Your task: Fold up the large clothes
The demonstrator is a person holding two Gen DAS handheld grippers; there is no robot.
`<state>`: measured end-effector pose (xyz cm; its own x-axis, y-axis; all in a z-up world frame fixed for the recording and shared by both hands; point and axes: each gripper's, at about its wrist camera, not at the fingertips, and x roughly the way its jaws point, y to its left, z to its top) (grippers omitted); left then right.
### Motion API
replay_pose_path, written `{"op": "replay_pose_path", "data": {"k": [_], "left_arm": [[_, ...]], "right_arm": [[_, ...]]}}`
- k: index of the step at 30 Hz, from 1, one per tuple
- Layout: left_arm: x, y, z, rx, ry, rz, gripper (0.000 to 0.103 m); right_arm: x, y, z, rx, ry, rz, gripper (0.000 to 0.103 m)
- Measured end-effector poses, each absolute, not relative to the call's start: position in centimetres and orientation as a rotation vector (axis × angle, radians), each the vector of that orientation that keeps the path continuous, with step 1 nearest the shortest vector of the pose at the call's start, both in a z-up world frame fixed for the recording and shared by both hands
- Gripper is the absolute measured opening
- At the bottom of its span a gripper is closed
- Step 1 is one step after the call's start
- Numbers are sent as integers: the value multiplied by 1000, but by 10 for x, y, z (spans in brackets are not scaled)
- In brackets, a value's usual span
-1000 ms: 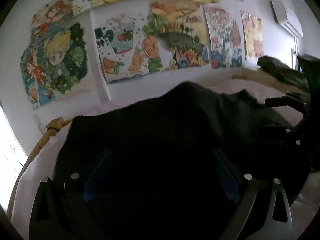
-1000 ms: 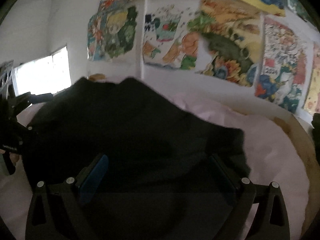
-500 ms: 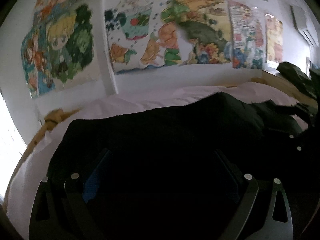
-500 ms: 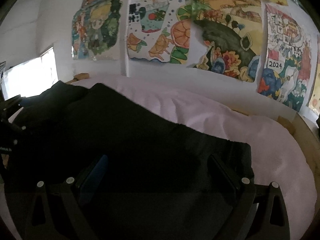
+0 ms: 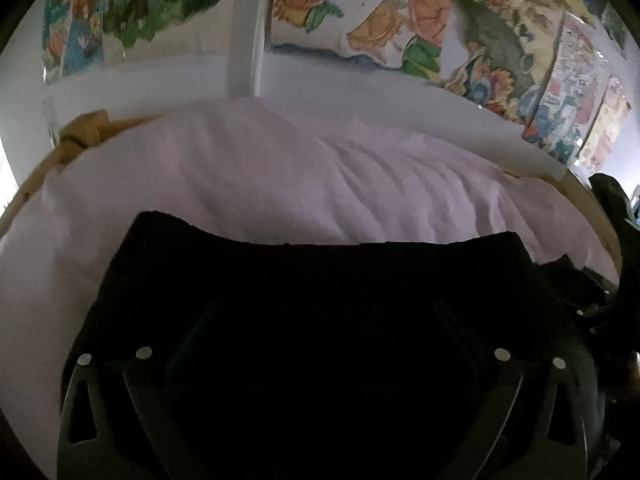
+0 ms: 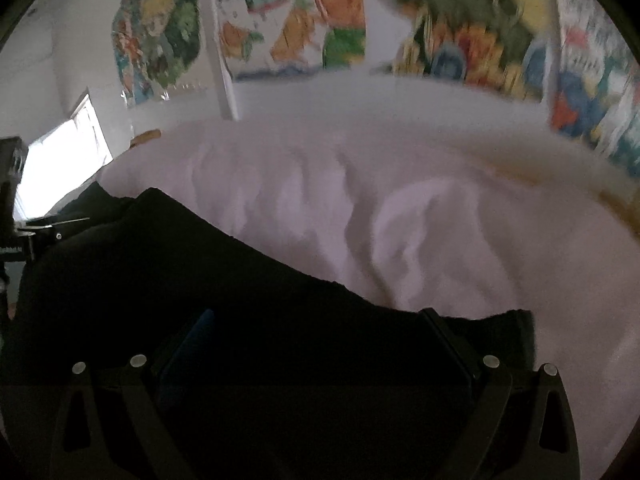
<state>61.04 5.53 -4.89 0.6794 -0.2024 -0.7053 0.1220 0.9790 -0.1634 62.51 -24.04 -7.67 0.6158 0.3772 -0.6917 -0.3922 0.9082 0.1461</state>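
A large black garment (image 5: 320, 280) lies over the pale pink bed sheet (image 5: 248, 184); it also shows in the right wrist view (image 6: 180, 264). The cloth drapes over my left gripper (image 5: 320, 320), whose fingers stand wide apart, their tips lost in the dark fabric. My right gripper (image 6: 316, 328) also stands wide apart, with the garment's far edge lying across it. The right finger (image 6: 444, 336) pokes out at the cloth's edge. The other gripper's body shows at the left edge of the right wrist view (image 6: 24, 236).
The bed's wooden frame (image 5: 80, 132) runs along the far left. A white wall with colourful posters (image 5: 420, 32) stands behind the bed. A bright window (image 6: 60, 160) is at the left. Dark items (image 5: 612, 208) sit at the far right.
Both grippers have tipped down and forward toward the bed. The raised garment has come down flat, its far edge now lying low across the sheet.
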Motion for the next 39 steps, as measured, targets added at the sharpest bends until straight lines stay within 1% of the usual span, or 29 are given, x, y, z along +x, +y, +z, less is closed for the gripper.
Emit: {"op": "replay_pose_path", "data": {"k": [3,15,33,39], "left_arm": [[616,57,-59,-112,818,-176,101],[632,55,-78,-65,833,-131,102],[617,47,-73,-36,781,-138,102],[618,62,-63,-151,798,-239,102]], "right_arm": [[638,-243,-88,10,826,469,103],[650,-246,-112,40,813,478,103],[630,-253,-106,66,737,486,103],[624,-266,-100,136,724,544,103]]}}
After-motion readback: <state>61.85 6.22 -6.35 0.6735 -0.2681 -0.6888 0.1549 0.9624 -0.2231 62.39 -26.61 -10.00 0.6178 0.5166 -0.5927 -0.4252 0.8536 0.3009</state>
